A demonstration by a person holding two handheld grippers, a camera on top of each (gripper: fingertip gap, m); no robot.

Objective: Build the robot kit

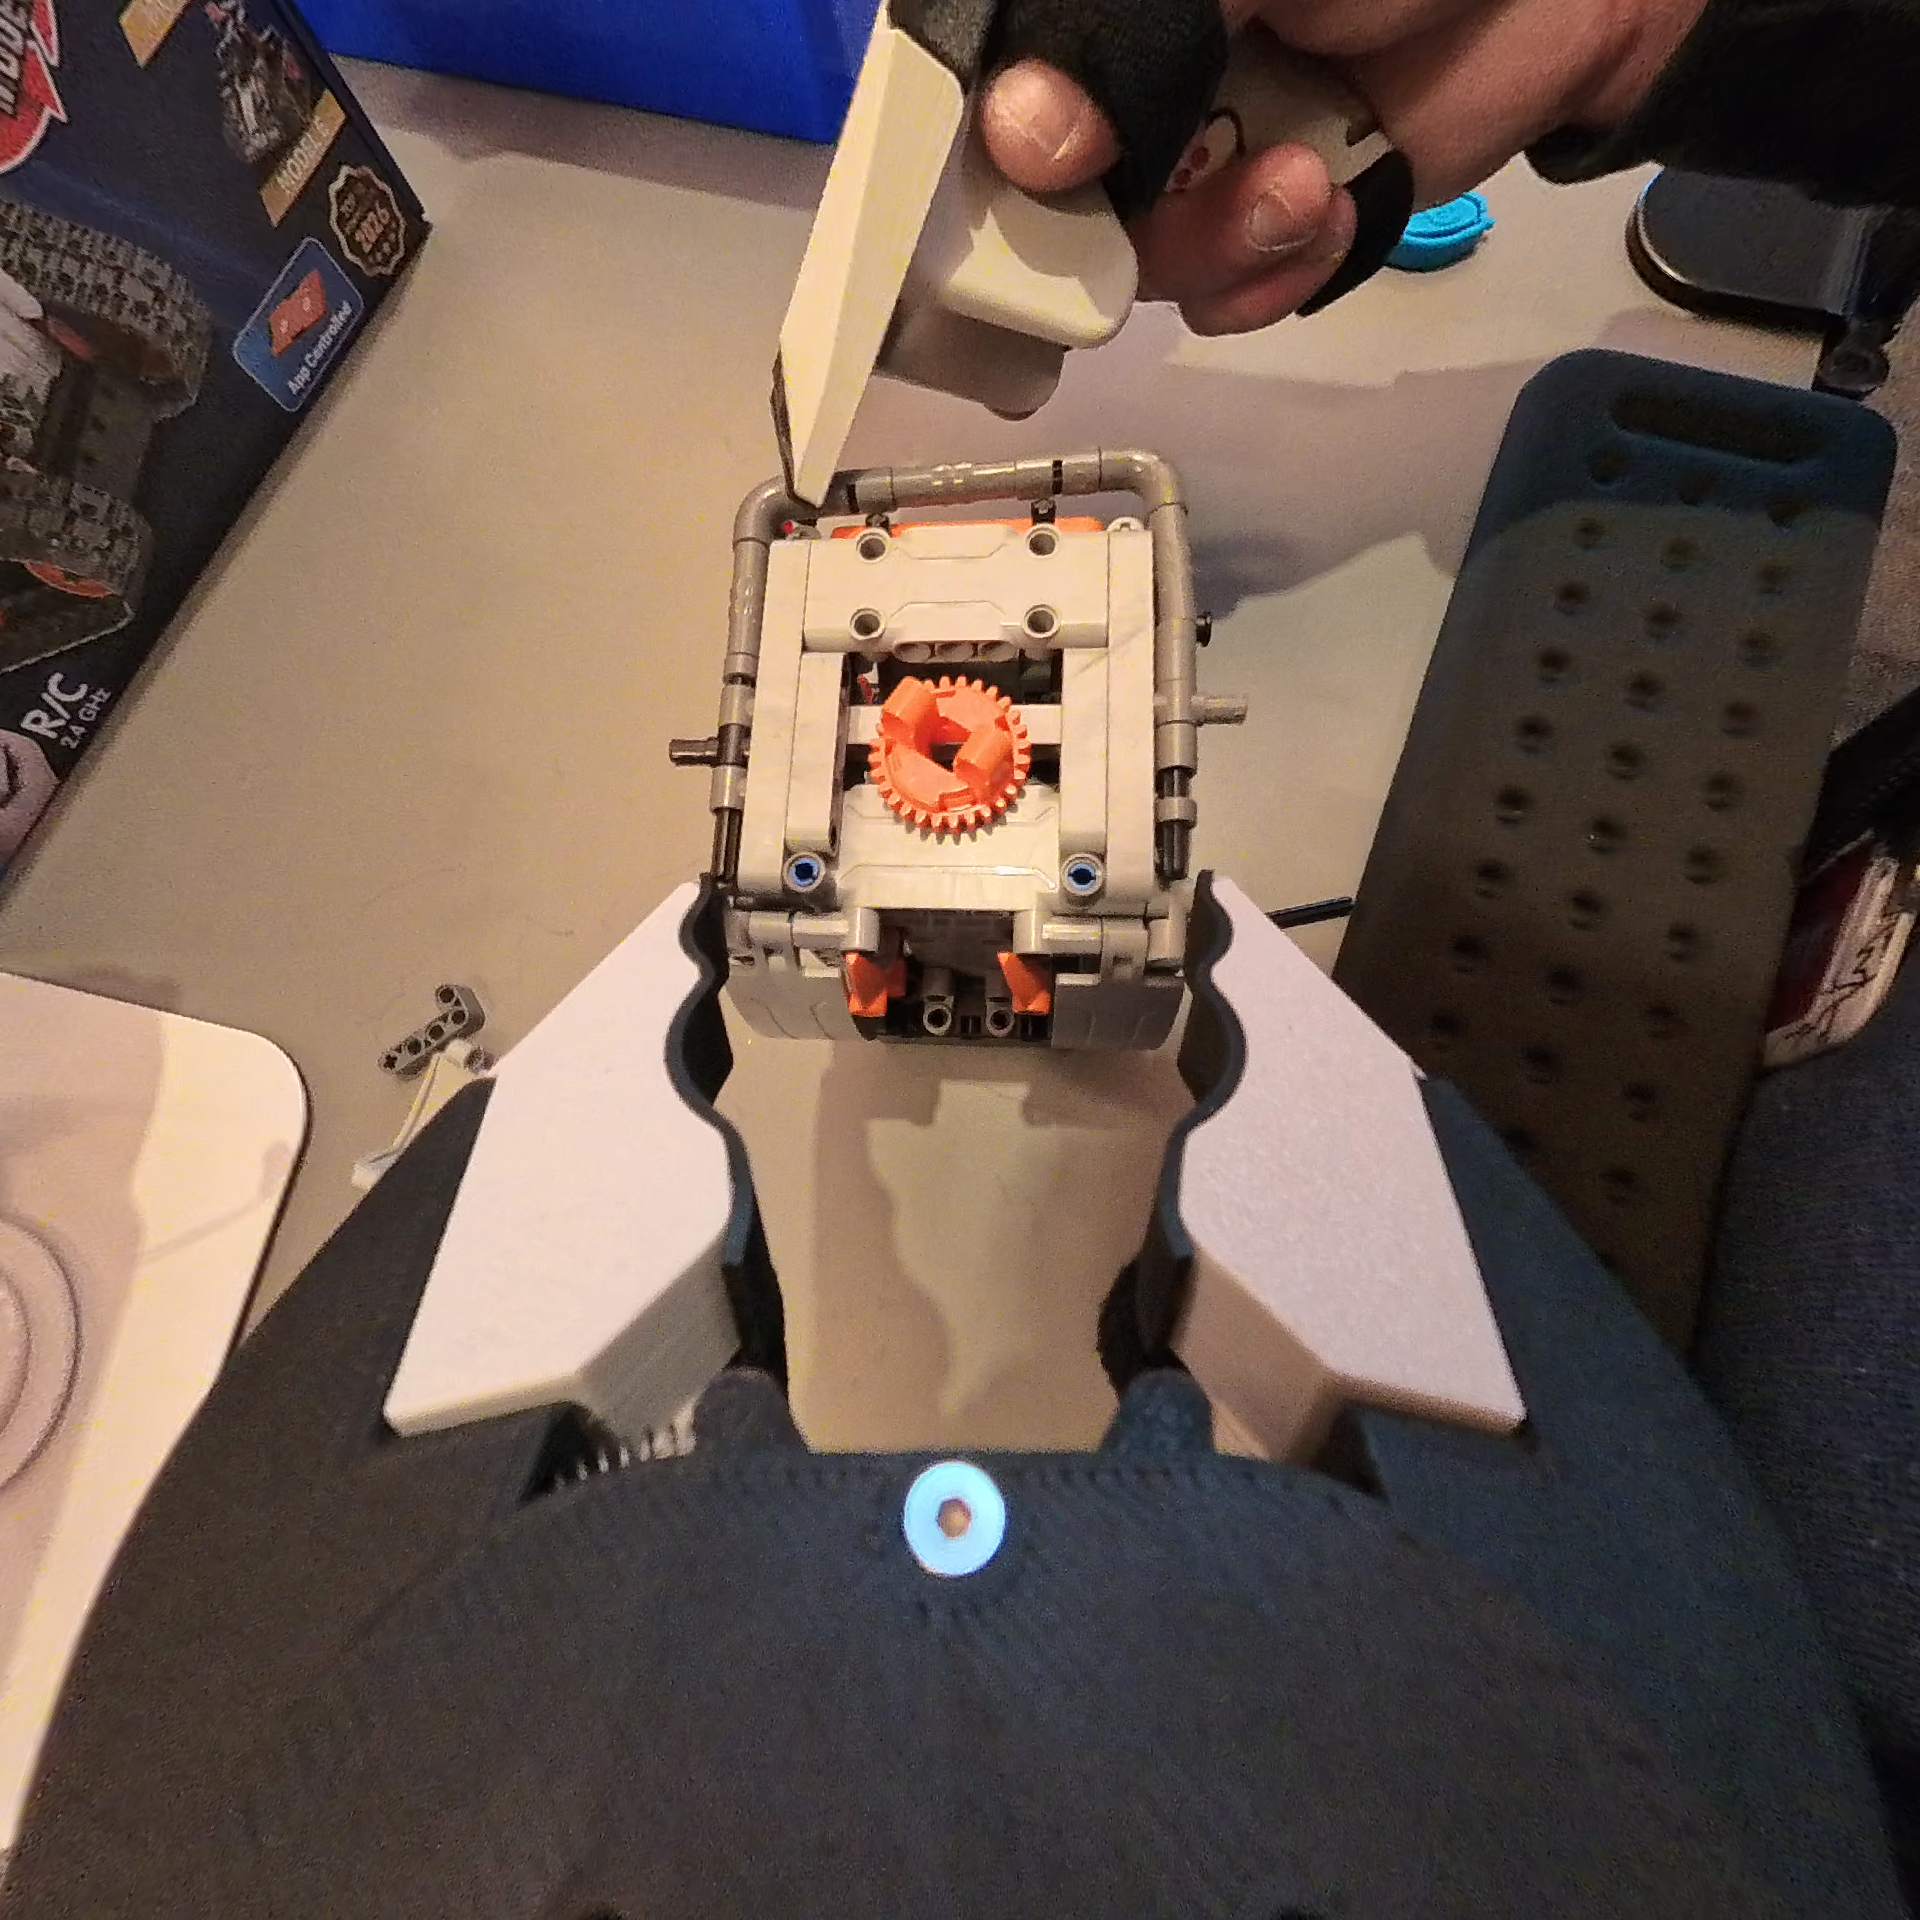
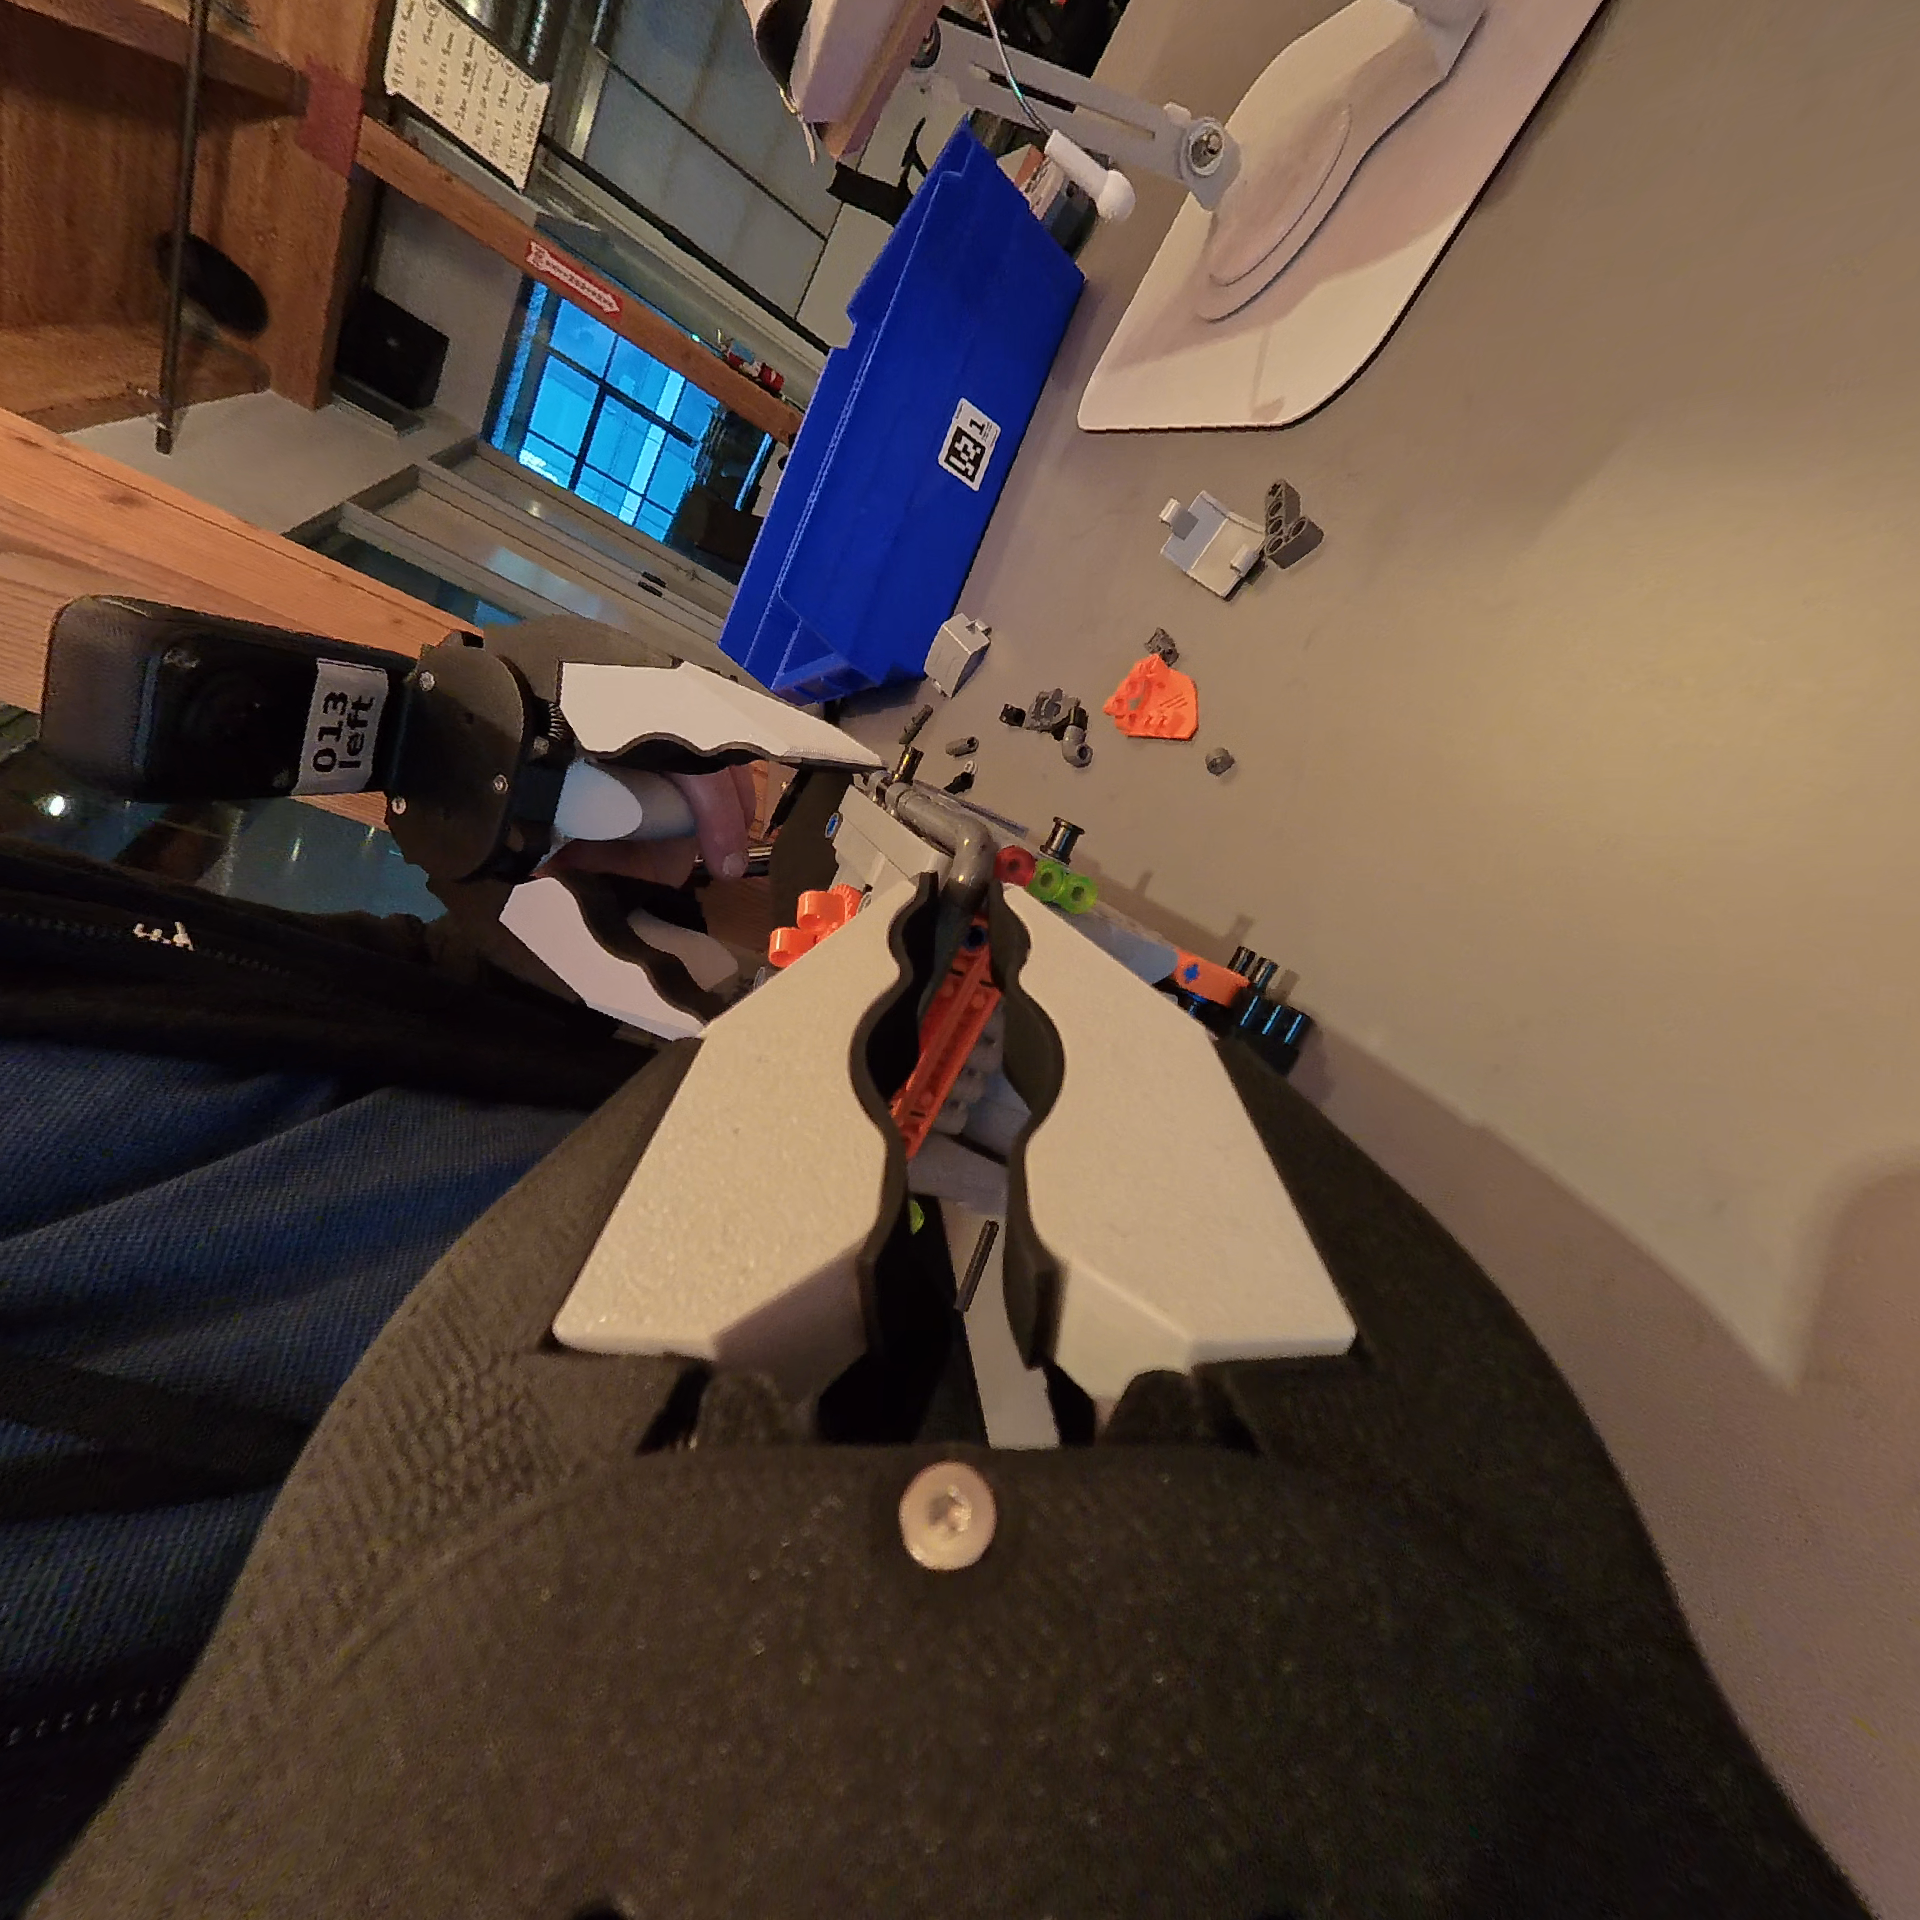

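A boxy grey-and-orange brick assembly [image 1: 956,748] with an orange gear [image 1: 951,753] on its face stands between the fingers of my left gripper [image 1: 951,935], which is shut on its near end, just above the grey table [image 1: 468,675]. A grey tube frame [image 1: 1132,473] runs round its far end. My right gripper [image 2: 961,888] comes in from the far side, held by a hand [image 1: 1226,177], and its nearly closed tips pinch the bent grey tube [image 2: 961,842] at the corner. The assembly's orange beam [image 2: 945,1049] shows between its fingers. The left gripper also shows in the right wrist view [image 2: 790,894].
A printed product box [image 1: 156,312] lies at the far left, a blue bin [image 2: 914,416] at the back. A white pad [image 1: 114,1195] sits near left, a dark perforated block [image 1: 1610,779] to the right. Loose pieces are scattered: a grey L-beam [image 1: 431,1029], an orange panel [image 2: 1153,701], green connectors [image 2: 1065,883]. My hands' fingertips stand some 8 cm from each other. From the left gripper's tips to the dark perforated block [image 1: 1610,779] is close to 15 cm.
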